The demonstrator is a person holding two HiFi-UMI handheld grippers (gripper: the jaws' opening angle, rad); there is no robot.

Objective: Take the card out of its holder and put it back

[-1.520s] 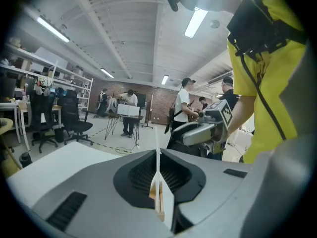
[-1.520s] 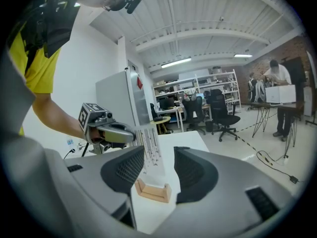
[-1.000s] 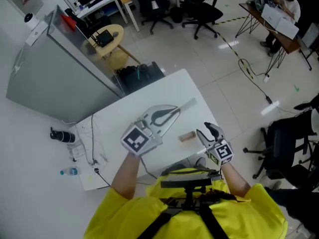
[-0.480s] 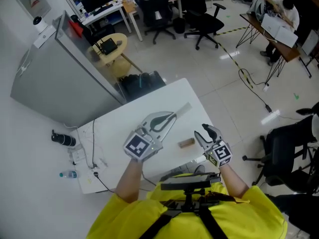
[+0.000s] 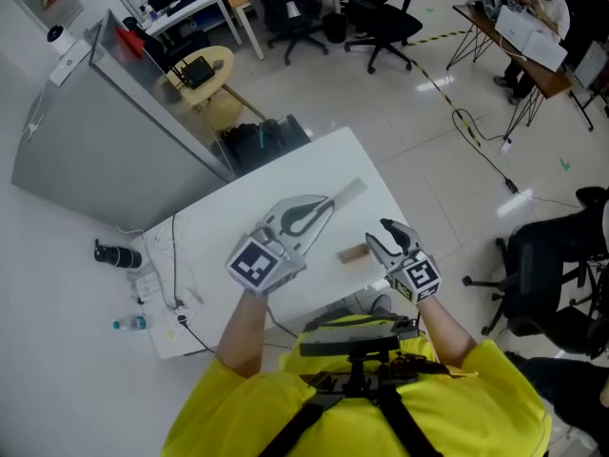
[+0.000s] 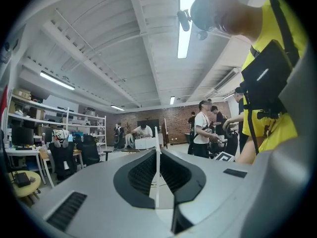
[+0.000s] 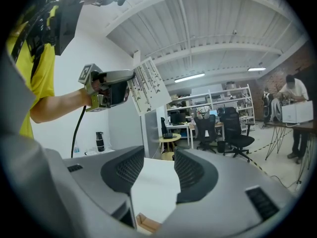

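Note:
My left gripper (image 5: 326,206) is shut on a thin white card (image 5: 350,194) and holds it above the white table (image 5: 238,208). In the left gripper view the card (image 6: 157,155) shows edge-on, pinched between the pads. From the right gripper view I see its printed face (image 7: 148,86) sticking out of the left gripper (image 7: 130,78). A small wooden holder (image 5: 354,253) lies on the table with no card in it. My right gripper (image 5: 379,233) is open just right of the holder, which shows low in its own view (image 7: 146,223) below the empty jaws (image 7: 158,170).
A grey partition (image 5: 105,141) stands beyond the table's left side. A thin cable (image 5: 176,274) runs over the table's left part. A dark bottle (image 5: 114,253) stands on the floor at left. Office chairs (image 5: 381,27) and a black bag (image 5: 262,141) lie beyond the far edge.
My right gripper has moved left, closer to the wooden holder. The left gripper still holds the card over the table, in about the same place.

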